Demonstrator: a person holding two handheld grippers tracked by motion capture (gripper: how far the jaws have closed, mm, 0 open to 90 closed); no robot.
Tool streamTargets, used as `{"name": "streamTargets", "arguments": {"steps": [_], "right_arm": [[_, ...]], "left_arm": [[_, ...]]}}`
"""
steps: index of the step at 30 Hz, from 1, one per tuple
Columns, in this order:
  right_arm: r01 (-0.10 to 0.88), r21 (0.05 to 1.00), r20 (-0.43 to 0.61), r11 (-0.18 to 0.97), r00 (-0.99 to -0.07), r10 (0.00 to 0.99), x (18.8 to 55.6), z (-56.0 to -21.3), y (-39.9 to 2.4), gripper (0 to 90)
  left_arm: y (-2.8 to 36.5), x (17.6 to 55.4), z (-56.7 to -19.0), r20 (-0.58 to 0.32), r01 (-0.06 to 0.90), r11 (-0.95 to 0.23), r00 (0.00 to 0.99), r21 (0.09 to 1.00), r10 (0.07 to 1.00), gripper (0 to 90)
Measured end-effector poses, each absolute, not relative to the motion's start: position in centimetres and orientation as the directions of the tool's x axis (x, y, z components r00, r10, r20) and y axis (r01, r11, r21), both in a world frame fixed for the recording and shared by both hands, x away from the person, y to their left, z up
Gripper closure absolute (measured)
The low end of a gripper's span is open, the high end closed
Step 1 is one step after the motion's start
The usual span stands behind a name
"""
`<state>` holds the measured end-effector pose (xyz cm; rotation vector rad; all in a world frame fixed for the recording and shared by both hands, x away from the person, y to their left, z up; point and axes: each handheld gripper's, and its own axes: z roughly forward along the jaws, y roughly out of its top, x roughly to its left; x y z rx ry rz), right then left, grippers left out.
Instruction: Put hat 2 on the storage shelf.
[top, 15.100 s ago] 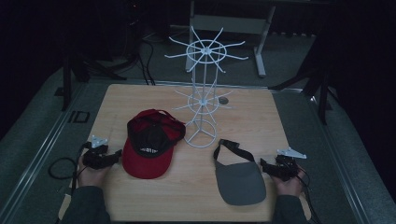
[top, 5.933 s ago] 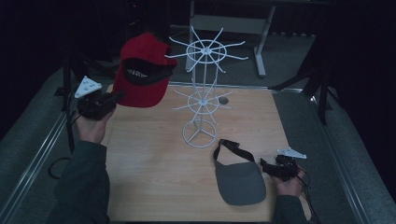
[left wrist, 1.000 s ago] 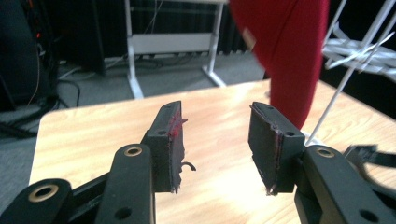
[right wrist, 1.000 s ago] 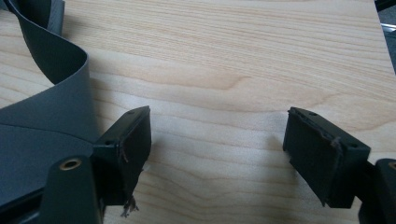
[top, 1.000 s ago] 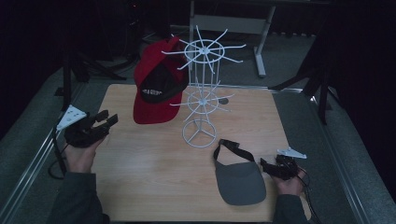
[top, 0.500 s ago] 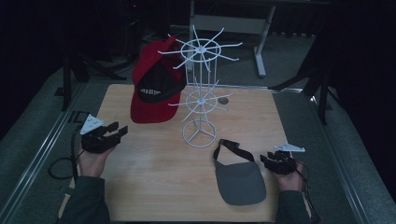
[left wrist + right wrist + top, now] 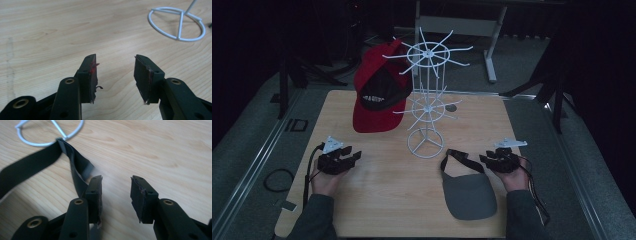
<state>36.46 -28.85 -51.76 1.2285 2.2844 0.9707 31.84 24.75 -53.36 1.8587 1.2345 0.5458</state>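
Observation:
A red cap hangs from an upper arm of the white wire rack at the middle of the wooden table. A grey visor lies flat at the front right, its black strap looped toward the rack's base. My left gripper hovers low over bare wood at the left; its jaws have just been opening slightly and stand open and empty. My right gripper is just right of the strap. Its jaws have just been closing, with nothing between them.
The rack's ring base stands close ahead of both grippers. A small dark round object lies behind the rack. A cable loop rests on the floor off the table's left edge.
My left gripper has sunk toward the table and come in to the right. My right gripper has shifted forward and left, up to the visor's strap. The cap stays on the rack.

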Motion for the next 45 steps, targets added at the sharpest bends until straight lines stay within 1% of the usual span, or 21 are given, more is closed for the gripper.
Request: {"name": "streamTargets", "arguments": {"steps": [3, 11, 20, 31, 37, 41, 42, 43, 44, 45], "right_arm": [[0.560, 0.716, -0.025, 0.418, -0.577, 0.816, 37.0, -51.3, -27.7, 61.1], [0.544, 0.711, -0.018, 0.446, -0.619, 0.785, 38.5, -50.6, -25.5, 62.4], [0.554, 0.689, 0.006, 0.468, -0.650, 0.760, 40.1, -51.1, -23.4, 60.0], [0.566, 0.638, 0.011, 0.522, -0.685, 0.729, 41.2, -52.0, -21.4, 57.7], [0.576, 0.587, 0.016, 0.570, -0.711, 0.703, 41.8, -52.6, -20.3, 61.9], [0.582, 0.545, 0.011, 0.604, -0.725, 0.689, 42.2, -53.2, -19.6, 72.6], [0.583, 0.534, 0.009, 0.612, -0.728, 0.685, 42.3, -53.4, -19.6, 77.8], [0.583, 0.534, 0.009, 0.612, -0.728, 0.685, 42.3, -53.4, -19.6, 77.8], [0.585, 0.527, 0.014, 0.616, -0.730, 0.683, 42.4, -53.5, -19.5, 82.6], [0.584, 0.526, 0.012, 0.618, -0.732, 0.681, 42.4, -53.5, -19.5, 84.1]], "left_arm": [[24.7, 31.9, -53.9, -0.062, 0.544, -0.194, 0.416, 0.816, 0.907, 53.6], [25.2, 31.9, -55.0, -0.058, 0.566, -0.188, 0.388, 0.803, 0.920, 53.6], [24.4, 32.1, -55.6, -0.040, 0.575, -0.229, 0.417, 0.785, 0.908, 53.5], [24.4, 32.0, -55.5, -0.046, 0.580, -0.225, 0.416, 0.783, 0.908, 53.0], [24.4, 32.0, -55.6, -0.047, 0.579, -0.223, 0.414, 0.784, 0.909, 53.0], [24.4, 32.0, -55.5, -0.049, 0.579, -0.223, 0.416, 0.784, 0.908, 53.0], [24.5, 32.0, -55.5, -0.049, 0.579, -0.223, 0.415, 0.785, 0.908, 53.0], [24.5, 32.0, -55.5, -0.049, 0.579, -0.223, 0.415, 0.785, 0.908, 53.0], [24.4, 32.0, -55.5, -0.049, 0.579, -0.223, 0.415, 0.784, 0.909, 53.0], [24.4, 32.0, -55.5, -0.049, 0.579, -0.223, 0.415, 0.784, 0.909, 53.1]]}}
